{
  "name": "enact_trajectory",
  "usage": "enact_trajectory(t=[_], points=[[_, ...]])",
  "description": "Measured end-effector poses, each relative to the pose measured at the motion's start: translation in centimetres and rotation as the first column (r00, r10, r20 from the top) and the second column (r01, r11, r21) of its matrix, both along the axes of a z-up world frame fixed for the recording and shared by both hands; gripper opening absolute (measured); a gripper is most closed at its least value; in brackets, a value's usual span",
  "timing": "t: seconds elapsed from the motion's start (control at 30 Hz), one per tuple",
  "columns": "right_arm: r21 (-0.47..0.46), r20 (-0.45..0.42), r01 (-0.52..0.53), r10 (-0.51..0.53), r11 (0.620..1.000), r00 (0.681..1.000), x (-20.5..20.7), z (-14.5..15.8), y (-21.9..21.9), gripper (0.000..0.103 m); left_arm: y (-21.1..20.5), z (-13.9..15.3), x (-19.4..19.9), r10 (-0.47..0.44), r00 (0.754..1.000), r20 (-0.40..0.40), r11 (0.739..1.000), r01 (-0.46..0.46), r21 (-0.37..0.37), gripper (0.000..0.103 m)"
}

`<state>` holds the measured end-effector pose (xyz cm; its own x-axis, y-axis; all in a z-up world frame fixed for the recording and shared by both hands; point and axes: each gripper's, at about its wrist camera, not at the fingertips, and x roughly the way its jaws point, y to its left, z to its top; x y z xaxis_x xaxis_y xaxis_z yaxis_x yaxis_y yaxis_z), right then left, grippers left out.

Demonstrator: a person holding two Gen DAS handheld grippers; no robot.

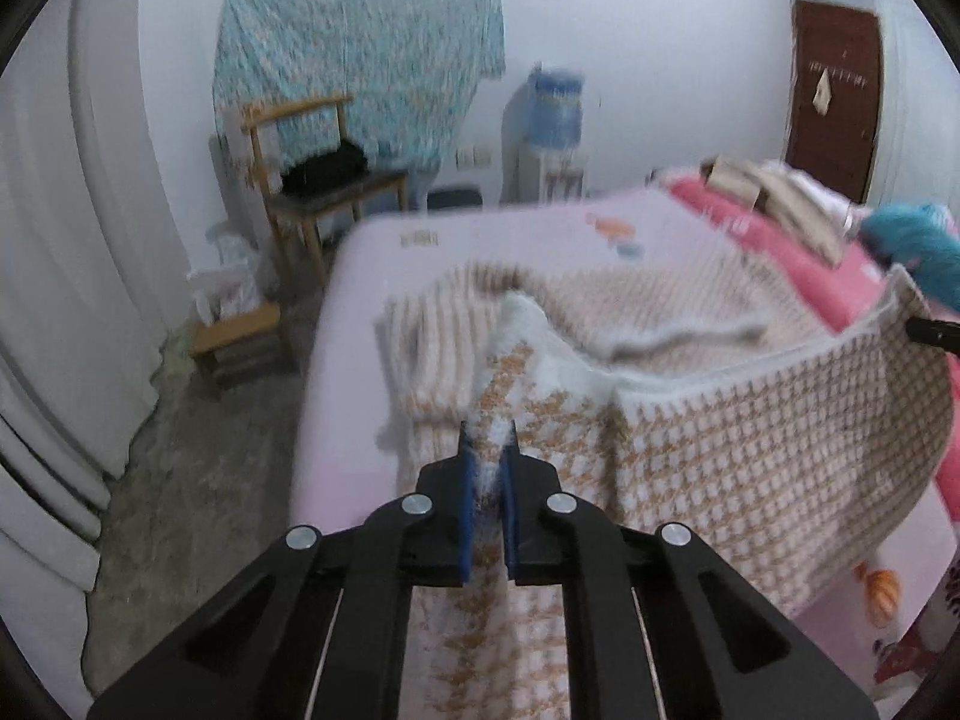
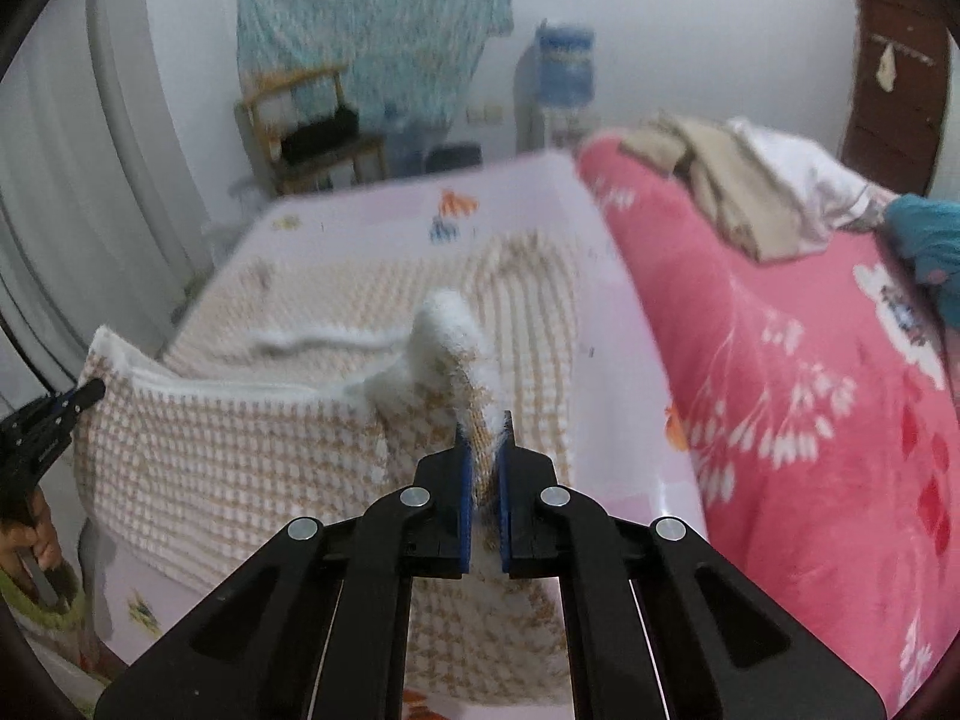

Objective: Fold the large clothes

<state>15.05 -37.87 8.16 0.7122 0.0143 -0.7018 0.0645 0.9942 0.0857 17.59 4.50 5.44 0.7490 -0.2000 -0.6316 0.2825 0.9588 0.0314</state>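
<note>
A large tan-and-white houndstooth knit sweater point(image 1: 750, 432) lies across a pale pink bed sheet point(image 1: 480, 240), its near edge lifted off the bed. My left gripper point(image 1: 487, 450) is shut on one near corner of the sweater, cloth pinched between its blue pads. My right gripper point(image 2: 485, 429) is shut on the other near corner of the sweater point(image 2: 240, 450), a fluffy white hem sticking up past the fingertips. The right gripper's tip point(image 1: 930, 330) shows at the far right in the left wrist view. In the right wrist view the left gripper point(image 2: 84, 393) shows at the left edge, held by a hand point(image 2: 36, 540).
A pink flowered blanket point(image 2: 810, 390) with beige and white clothes point(image 2: 738, 192) covers the bed's right side. A teal garment point(image 1: 918, 252) lies at the far right. Left of the bed are a wooden chair point(image 1: 324, 180), a low stool point(image 1: 240, 336) and a water dispenser point(image 1: 555, 120).
</note>
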Motion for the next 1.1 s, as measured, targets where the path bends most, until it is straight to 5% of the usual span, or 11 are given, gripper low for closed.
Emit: enact_trajectory(t=[0.17, 0.4, 0.63, 0.83, 0.97, 1.03, 1.1], points=[[-0.021, 0.108, -0.019, 0.021, 1.000, 0.994, 1.5, 3.5, 0.1, 0.005, 0.1, 5.1, 1.9, -0.025, 0.995, 0.099, 0.998, 0.031, -0.056, 0.007], [0.038, 0.172, -0.044, 0.036, 0.998, 0.984, 11.1, 5.8, -3.3, 0.005, -0.7, 7.6, 11.0, -0.019, 0.991, 0.135, 0.999, 0.025, -0.047, 0.007], [0.107, 0.041, -0.036, 0.032, 0.994, 0.999, 21.5, 0.7, -5.4, 0.005, -2.2, 2.4, 23.1, -0.014, 0.996, -0.086, 0.999, 0.009, -0.047, 0.007], [0.195, -0.142, 0.005, 0.023, 0.981, 0.990, 26.5, -7.2, -7.7, 0.010, -1.4, -5.5, 29.8, 0.001, 0.934, -0.357, 0.993, -0.042, -0.109, 0.012], [0.436, -0.181, 0.056, 0.026, 0.898, 0.983, 27.1, -9.8, -11.7, 0.040, 1.2, -7.1, 30.7, 0.001, 0.902, -0.432, 0.953, -0.132, -0.273, 0.033], [0.583, -0.186, 0.081, 0.036, 0.809, 0.982, 26.8, -10.7, -14.0, 0.046, 3.6, -7.5, 30.9, 0.010, 0.886, -0.463, 0.898, -0.212, -0.386, 0.057], [0.673, -0.204, 0.137, 0.003, 0.727, 0.979, 26.2, -11.5, -16.1, 0.057, 5.3, -7.6, 31.0, 0.015, 0.882, -0.471, 0.846, -0.262, -0.465, 0.058]])
